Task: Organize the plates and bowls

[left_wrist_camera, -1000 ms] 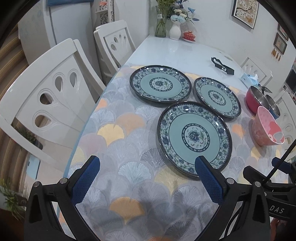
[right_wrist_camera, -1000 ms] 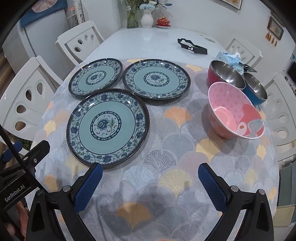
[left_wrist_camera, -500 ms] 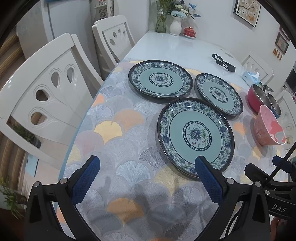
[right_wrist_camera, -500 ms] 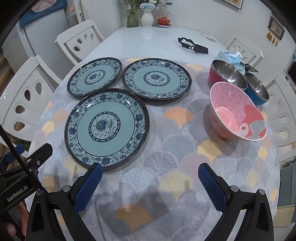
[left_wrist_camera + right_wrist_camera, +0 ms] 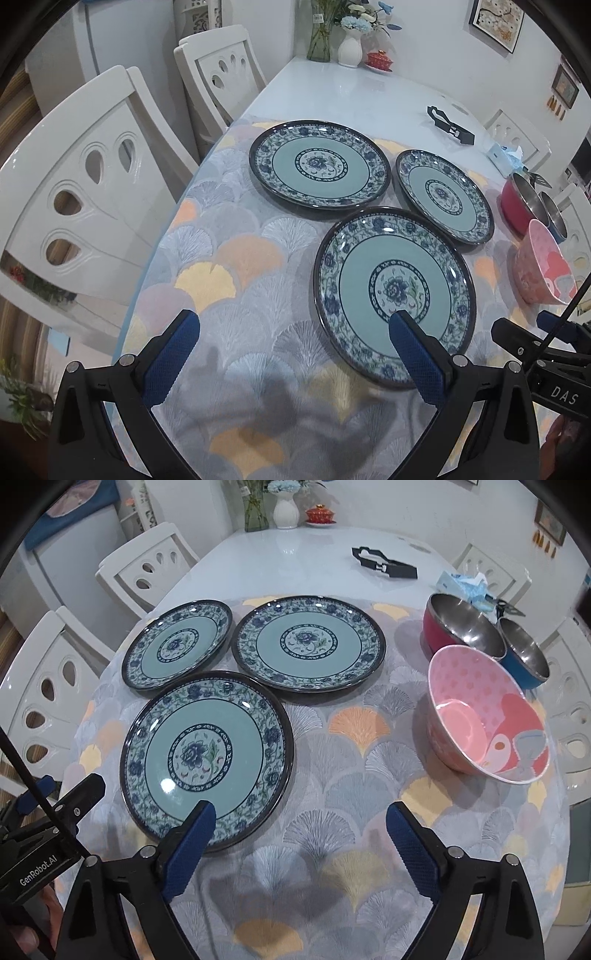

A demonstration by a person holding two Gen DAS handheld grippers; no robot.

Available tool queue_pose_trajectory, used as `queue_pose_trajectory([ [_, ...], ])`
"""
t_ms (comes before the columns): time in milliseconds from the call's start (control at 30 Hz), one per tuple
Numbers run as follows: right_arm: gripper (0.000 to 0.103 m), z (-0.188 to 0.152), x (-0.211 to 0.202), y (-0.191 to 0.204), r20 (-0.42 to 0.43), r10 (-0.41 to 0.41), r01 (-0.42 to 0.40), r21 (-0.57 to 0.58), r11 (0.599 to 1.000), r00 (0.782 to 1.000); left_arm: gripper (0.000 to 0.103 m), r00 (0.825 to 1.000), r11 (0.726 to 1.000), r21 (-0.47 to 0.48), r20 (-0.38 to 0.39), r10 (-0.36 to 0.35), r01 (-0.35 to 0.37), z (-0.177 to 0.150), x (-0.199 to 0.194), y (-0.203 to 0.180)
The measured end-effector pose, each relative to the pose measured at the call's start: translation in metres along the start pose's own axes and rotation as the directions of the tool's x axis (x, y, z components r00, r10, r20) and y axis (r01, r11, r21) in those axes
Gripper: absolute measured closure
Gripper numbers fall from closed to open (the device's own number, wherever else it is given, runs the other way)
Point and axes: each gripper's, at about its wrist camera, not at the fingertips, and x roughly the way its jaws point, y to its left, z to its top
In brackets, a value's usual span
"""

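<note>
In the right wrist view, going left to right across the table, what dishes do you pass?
Far-left plate → nearest plate → far-right plate → red steel bowl → pink bowl → blue steel bowl.

A long white table (image 5: 295, 554) is flanked by white carved chairs (image 5: 92, 184). White walls are hung with framed pictures (image 5: 496, 22). At the far end, vases of flowers (image 5: 286, 502) are set; what may be a refrigerator (image 5: 122, 48) is glimpsed behind.
</note>
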Motion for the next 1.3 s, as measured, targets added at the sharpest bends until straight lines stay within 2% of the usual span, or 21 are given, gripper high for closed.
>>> queue_pose_trajectory([
  [367,0.020,0.025,0.033,-0.005,-0.055,0.012,-0.012,0.001,1.000,0.998,0.008,0.998,1.000,-0.010,-0.057,-0.018,0.018,0.020,0.038,0.002],
  [433,0.023,0.027,0.040,-0.006,-0.066,0.010,-0.011,-0.003,1.000,0.998,0.019,0.998,1.000,-0.009,-0.067,-0.020,0.020,0.021,0.043,0.003],
  [600,0.031,0.029,0.056,-0.011,-0.107,0.023,-0.023,-0.005,1.000,0.994,0.020,0.994,0.999,-0.018,-0.100,-0.037,0.035,0.019,0.055,0.003],
  [767,0.037,0.030,0.065,-0.011,-0.124,0.047,-0.048,-0.007,0.999,0.991,0.028,0.992,0.999,-0.020,-0.114,-0.051,0.049,0.018,0.062,0.004],
  [833,0.042,0.031,0.067,-0.010,-0.126,0.060,-0.062,-0.012,0.998,0.990,0.038,0.990,0.998,-0.020,-0.125,-0.061,0.059,0.018,0.065,0.005],
  [967,0.050,0.033,0.072,-0.009,-0.130,0.080,-0.082,-0.014,0.997,0.988,0.048,0.988,0.996,-0.022,-0.122,-0.092,0.090,0.018,0.067,0.006],
  [1033,0.051,0.033,0.071,-0.010,-0.127,0.086,-0.089,-0.013,0.996,0.988,0.060,0.986,0.993,-0.020,-0.118,-0.119,0.117,0.019,0.067,0.006],
  [1300,0.053,0.038,0.076,-0.007,-0.106,0.112,-0.117,-0.041,0.992,0.988,0.061,0.973,0.978,-0.043,-0.109,-0.206,0.202,0.019,0.071,0.006],
])
